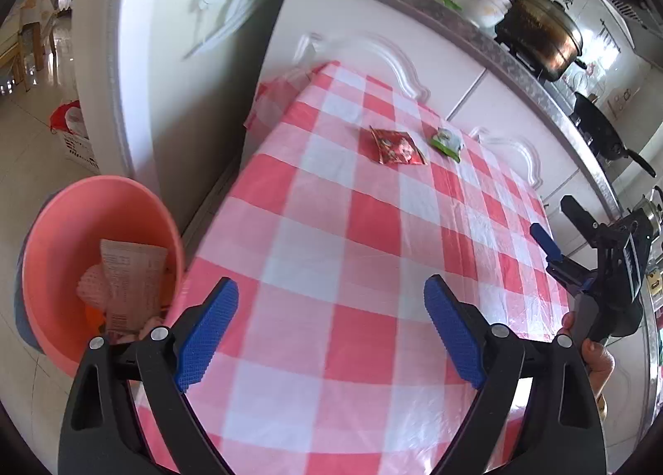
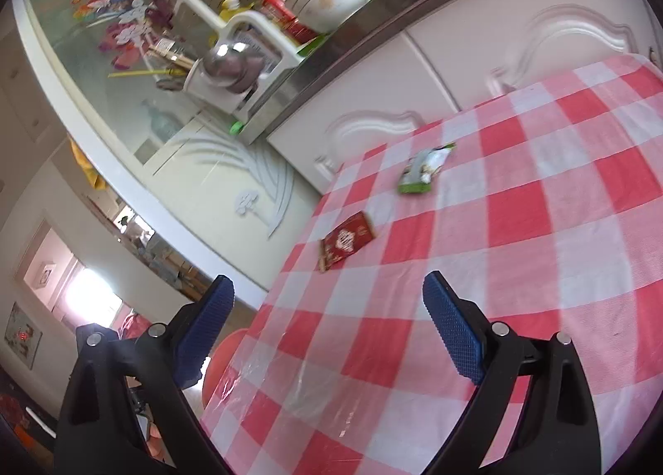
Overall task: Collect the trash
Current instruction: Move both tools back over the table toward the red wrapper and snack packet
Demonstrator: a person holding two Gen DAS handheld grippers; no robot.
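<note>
A red snack wrapper (image 1: 397, 146) and a green-and-white wrapper (image 1: 447, 142) lie on the red-and-white checked tablecloth (image 1: 331, 247), near its far edge. Both show in the right wrist view, the red wrapper (image 2: 346, 241) nearer and the green wrapper (image 2: 424, 170) beyond. My left gripper (image 1: 331, 321) is open and empty above the table's near part. My right gripper (image 2: 329, 330) is open and empty over the table's left edge; it also shows in the left wrist view (image 1: 555, 226). A pink bin (image 1: 74, 251) beside the table holds wrappers.
White cabinets (image 1: 414, 48) stand behind the table under a counter with pots (image 1: 538, 35) and a pan (image 1: 605, 135). A rack of bottles (image 2: 248, 39) sits on the counter. A white basket (image 1: 74, 139) stands on the floor at left.
</note>
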